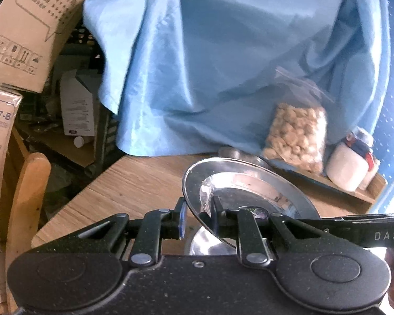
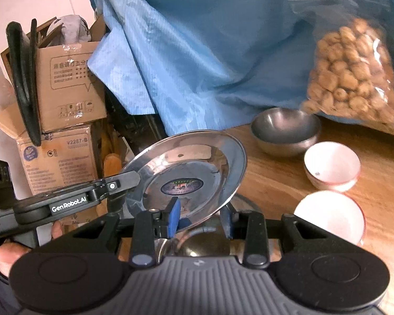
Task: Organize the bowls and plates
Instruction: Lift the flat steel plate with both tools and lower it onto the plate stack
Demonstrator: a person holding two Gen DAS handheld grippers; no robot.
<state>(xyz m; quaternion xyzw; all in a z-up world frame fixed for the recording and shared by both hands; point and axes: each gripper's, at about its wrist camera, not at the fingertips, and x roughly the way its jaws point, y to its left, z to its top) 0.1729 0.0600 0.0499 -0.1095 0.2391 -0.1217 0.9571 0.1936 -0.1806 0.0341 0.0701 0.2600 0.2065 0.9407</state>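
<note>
- Left gripper (image 1: 198, 216) clamps the plate (image 1: 249, 183) rim at its 9 o'clock edge.
- Right gripper (image 2: 201, 216) pinches the plate's near rim, at 6 o'clock.
- Plate is tilted, held above the table (image 2: 275, 181).
- Steel bowl (image 2: 285, 131) and two white bowls (image 2: 332, 165) sit at 2 o'clock.

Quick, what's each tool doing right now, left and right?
Left tool: shut on the steel plate's rim.
Right tool: shut on the same plate's near rim.

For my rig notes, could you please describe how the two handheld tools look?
Both are black and speckled, with round-ended bodies, scissor linkages and blue pads. The left tool carries white "GenRobot.AI" lettering on its side; the right tool has a ribbed grey top.
</note>
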